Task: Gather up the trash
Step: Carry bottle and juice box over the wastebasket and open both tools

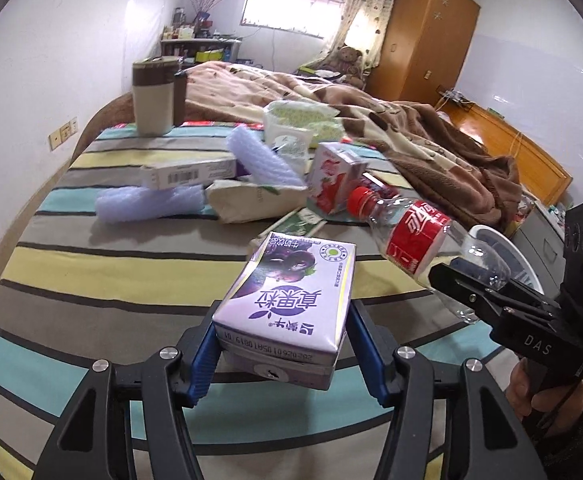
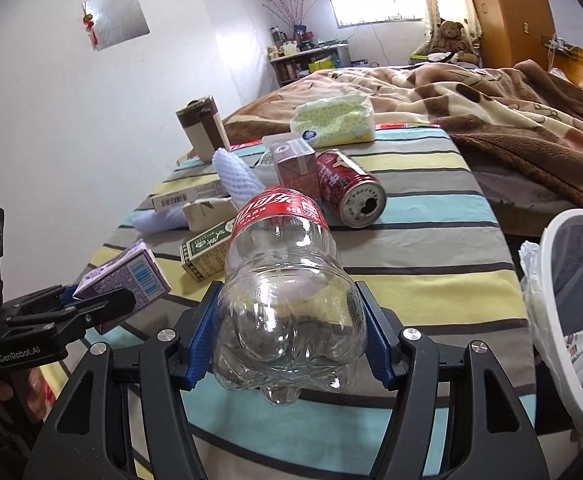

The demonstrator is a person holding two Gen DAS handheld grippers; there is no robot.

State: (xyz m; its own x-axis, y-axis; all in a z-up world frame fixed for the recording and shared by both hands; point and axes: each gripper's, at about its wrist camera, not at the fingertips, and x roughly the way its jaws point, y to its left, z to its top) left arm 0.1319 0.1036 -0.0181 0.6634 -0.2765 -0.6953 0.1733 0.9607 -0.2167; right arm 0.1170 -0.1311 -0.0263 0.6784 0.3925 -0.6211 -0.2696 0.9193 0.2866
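Note:
My left gripper (image 1: 283, 340) is shut on a purple milk carton (image 1: 291, 292), its blue pads pressing both sides, and holds it above the striped bed sheet (image 1: 91, 280). My right gripper (image 2: 287, 336) is shut on the base of a clear plastic bottle (image 2: 283, 280) with a red label and cap, lifted off the sheet. The left wrist view has the bottle (image 1: 415, 236) and right gripper (image 1: 471, 292) at its right. The right wrist view has the carton (image 2: 131, 276) and left gripper (image 2: 91, 304) at its left.
A white bin (image 2: 549, 300) with a plastic liner stands beside the bed on the right. On the sheet lie a red can (image 2: 351, 188), a pink carton (image 2: 295, 164), a green box (image 2: 207, 248), foam netting (image 2: 235, 172), a tissue pack (image 2: 335, 120) and a brown canister (image 2: 201, 128). A brown blanket (image 2: 511, 112) covers the far side.

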